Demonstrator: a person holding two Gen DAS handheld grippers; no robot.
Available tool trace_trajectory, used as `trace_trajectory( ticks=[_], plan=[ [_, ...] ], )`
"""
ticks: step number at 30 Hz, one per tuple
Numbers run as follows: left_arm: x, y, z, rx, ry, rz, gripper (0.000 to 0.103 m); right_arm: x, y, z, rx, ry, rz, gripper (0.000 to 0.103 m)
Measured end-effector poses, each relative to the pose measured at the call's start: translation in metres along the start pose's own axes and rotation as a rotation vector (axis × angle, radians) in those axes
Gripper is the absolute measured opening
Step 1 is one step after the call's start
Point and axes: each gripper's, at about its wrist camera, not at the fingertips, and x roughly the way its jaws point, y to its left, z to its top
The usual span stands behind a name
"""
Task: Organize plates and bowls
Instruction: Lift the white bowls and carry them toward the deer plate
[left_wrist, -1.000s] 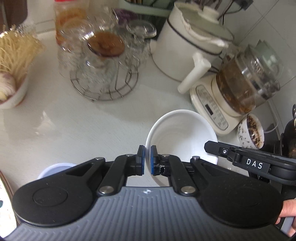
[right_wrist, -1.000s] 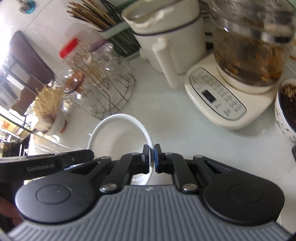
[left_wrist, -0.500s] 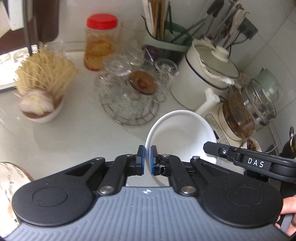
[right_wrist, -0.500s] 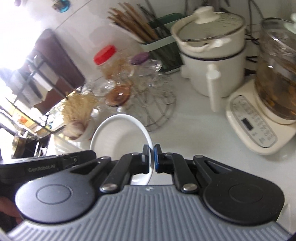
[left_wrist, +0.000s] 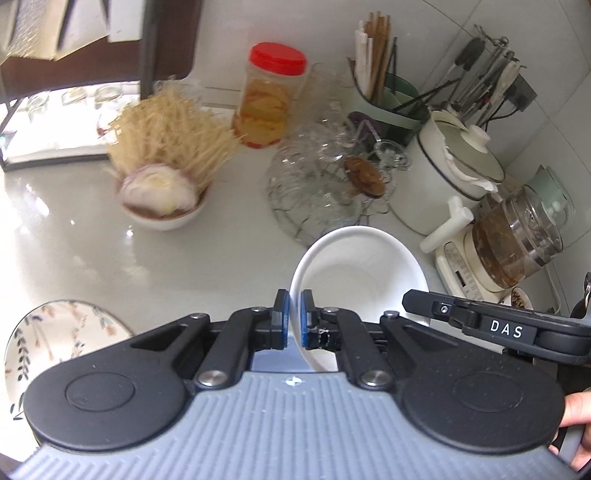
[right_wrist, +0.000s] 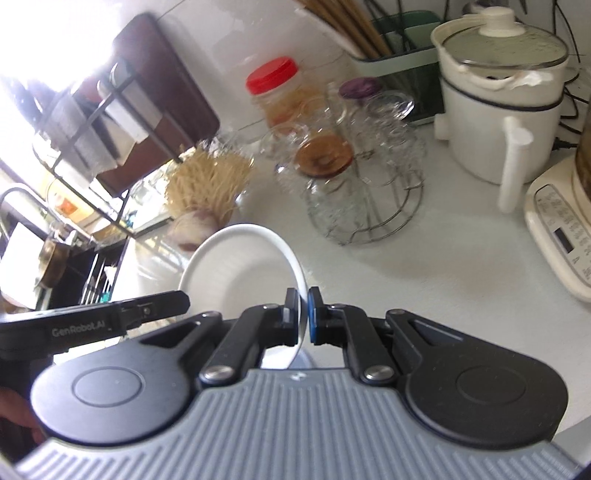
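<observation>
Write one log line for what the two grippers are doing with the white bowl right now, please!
left gripper: shut on white bowl rim | right gripper: shut on opposite rim | bowl: off the counter | patterned plate: lower left

**Readable lettering**

"DAS" is printed in white capitals on the side of the right gripper (left_wrist: 509, 328), as seen from the left wrist. "GenRobot.AI" is printed in pale letters on the side of the left gripper (right_wrist: 79, 326), as seen from the right wrist. Markings are visible on the panel of the kettle base (right_wrist: 565, 236), but they cannot be read.
</observation>
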Motion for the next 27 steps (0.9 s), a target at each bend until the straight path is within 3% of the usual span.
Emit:
trace_trajectory(
  ticks=[11, 27],
  plan=[
    [0.003, 0.041, -0.023, -0.041, 0.07, -0.012, 0.007, 0.02, 0.028, -0.024, 0.025, 0.055, -0.029, 0.008],
    [0.031, 0.037, -0.057, 0.011, 0.182, 0.016, 0.007, 0.038, 0.016, -0.057, 0.055, 0.163, -0.091, 0.01]
  ],
)
